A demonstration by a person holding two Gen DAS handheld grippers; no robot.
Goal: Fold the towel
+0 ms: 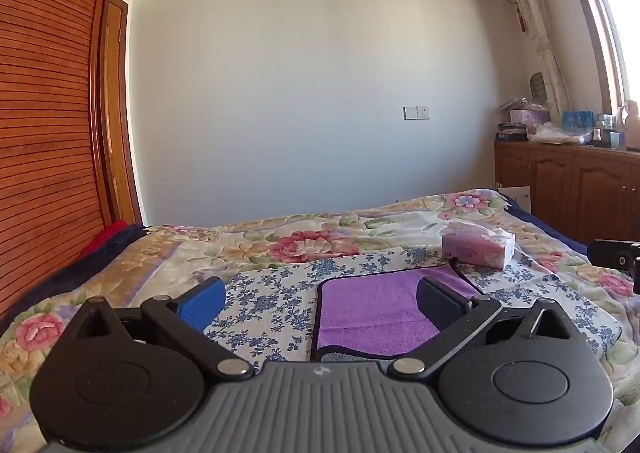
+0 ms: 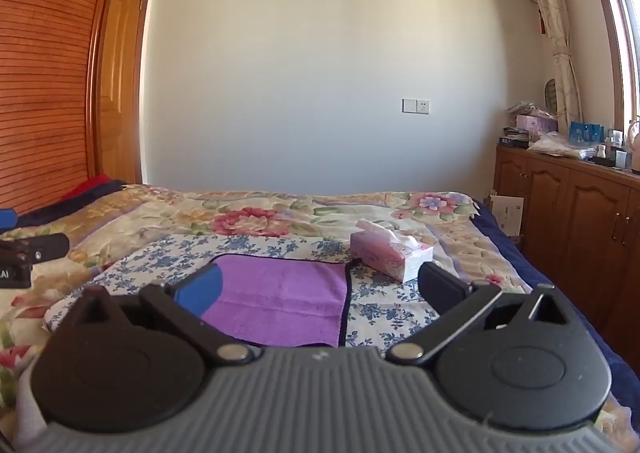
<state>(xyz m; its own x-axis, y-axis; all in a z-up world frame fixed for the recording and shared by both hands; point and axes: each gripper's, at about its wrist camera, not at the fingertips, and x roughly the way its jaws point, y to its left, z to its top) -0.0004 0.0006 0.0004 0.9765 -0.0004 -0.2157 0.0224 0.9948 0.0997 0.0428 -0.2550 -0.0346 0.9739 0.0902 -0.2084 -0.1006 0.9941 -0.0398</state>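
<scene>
Towel (image 1: 372, 309), purple with a dark border, lay flat on the blue-flowered cloth (image 1: 272, 293) spread over the bed (image 1: 160, 249), a pink tissue box (image 2: 390, 255) just beyond its far right corner. Left gripper (image 1: 320, 303) and right gripper (image 2: 316, 291) both hovered near its near edge, jaws wide apart, holding nothing.

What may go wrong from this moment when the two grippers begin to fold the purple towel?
The tissue box sits close to the towel's far right corner, so a lifted corner could knock it. The towel lies on a loose floral cloth, which open fingers might pinch too. Both grippers, left and right, are open.
</scene>
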